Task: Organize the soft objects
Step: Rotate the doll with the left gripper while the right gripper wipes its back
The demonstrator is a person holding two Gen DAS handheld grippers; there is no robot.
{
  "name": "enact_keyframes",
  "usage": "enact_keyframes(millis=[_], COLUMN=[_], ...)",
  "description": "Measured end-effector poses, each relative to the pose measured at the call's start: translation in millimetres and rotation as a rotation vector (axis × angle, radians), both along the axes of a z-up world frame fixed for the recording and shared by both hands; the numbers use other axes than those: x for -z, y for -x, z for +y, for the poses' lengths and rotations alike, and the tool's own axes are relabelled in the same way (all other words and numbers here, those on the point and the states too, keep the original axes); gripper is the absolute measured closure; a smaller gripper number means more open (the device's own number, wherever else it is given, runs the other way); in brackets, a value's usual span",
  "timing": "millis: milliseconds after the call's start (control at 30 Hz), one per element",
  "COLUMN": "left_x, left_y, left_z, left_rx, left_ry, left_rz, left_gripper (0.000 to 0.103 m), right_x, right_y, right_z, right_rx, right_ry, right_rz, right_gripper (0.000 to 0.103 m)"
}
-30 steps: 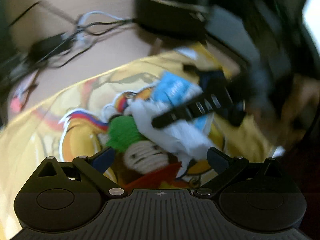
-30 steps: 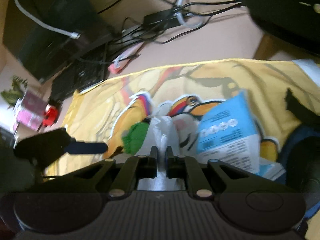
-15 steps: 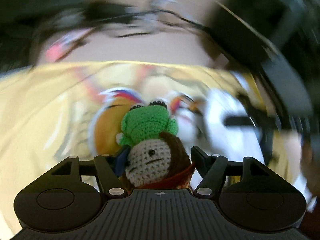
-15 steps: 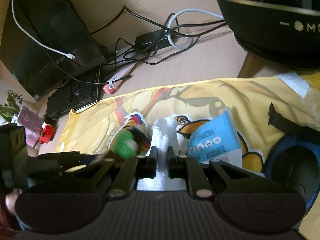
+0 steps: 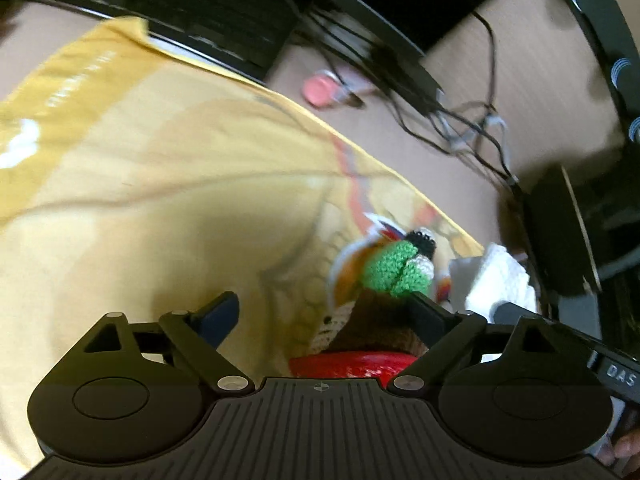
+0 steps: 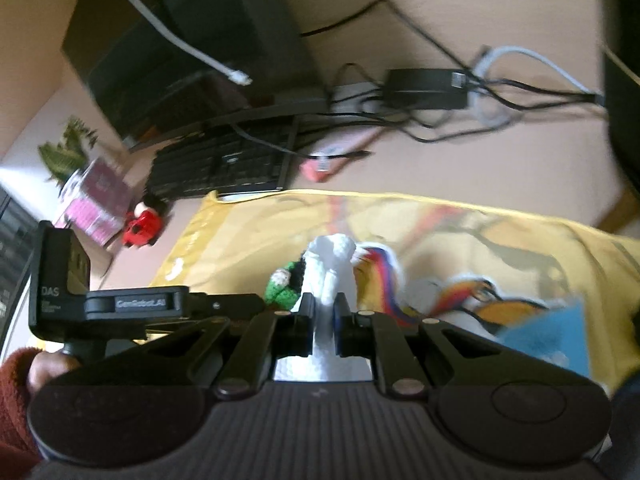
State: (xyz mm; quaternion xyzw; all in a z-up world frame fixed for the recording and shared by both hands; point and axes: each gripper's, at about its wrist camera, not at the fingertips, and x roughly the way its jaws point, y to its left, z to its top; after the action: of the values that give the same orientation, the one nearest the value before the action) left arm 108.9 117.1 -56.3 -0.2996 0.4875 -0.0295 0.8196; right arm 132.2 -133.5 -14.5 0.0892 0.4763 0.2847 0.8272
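Observation:
A crocheted doll (image 5: 394,274) with a green hat, brown hair and a red scarf lies tilted between the fingers of my left gripper (image 5: 324,312). It rests against the right finger, and a wide gap separates it from the blue-padded left finger (image 5: 220,314), so this gripper is open. My right gripper (image 6: 324,314) is shut on a crumpled white cloth (image 6: 332,264), which sticks up between its pads. The same white cloth (image 5: 496,280) shows just right of the doll. In the right wrist view the doll (image 6: 286,284) sits just left of the cloth. Both hang over a yellow cartoon-print cloth (image 6: 500,240).
A blue packet (image 6: 552,336) lies on the yellow cloth at the right. Behind it are a black keyboard (image 6: 224,164), a pink item (image 6: 320,166), tangled cables with a power adapter (image 6: 428,88), a red toy (image 6: 142,226) and a pink box (image 6: 100,196). A red-sleeved hand (image 6: 24,384) holds the left gripper.
The left jaws narrowed around the doll half a second ago and now stand wide again, with the doll tipped against the right finger. The right gripper has carried the white cloth leftward.

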Motion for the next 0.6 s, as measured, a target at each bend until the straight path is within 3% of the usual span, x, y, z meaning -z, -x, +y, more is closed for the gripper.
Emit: enact_keyframes(millis=[167, 233, 333, 467, 600], left_x=[6.3, 7.4, 4.0, -7.2, -25.8], left_y=[2.8, 5.0, 3.5, -0.2, -2.3], left_z=[23.8, 29.9, 28.8, 19.5, -13.6], left_rx=[-0.118, -0.126, -0.104, -0.031, 0.218], left_ry=[-0.024, -0.009, -0.048, -0.094, -0.165], left_rz=[0.048, 0.056, 0.06, 0.009, -0.099], left_gripper=[0.009, 0.009, 0.009, 0.009, 0.006], right_x=[8.1, 18.3, 36.6, 40.7, 48.0], right_y=[-18.2, -24.4, -25.2, -20.3, -23.6], right_z=[36.6, 50.5, 63.4, 55.7, 37.9], right_rx=[-0.076, -0.108, -0.134, -0.123, -0.067], right_ry=[-0.006, -0.003, 0.049, 0.038, -0.008], right_rz=[0.015, 0.042, 0.061, 0.064, 0.118], right_gripper=[0.091, 0.091, 0.091, 0.09, 0.09])
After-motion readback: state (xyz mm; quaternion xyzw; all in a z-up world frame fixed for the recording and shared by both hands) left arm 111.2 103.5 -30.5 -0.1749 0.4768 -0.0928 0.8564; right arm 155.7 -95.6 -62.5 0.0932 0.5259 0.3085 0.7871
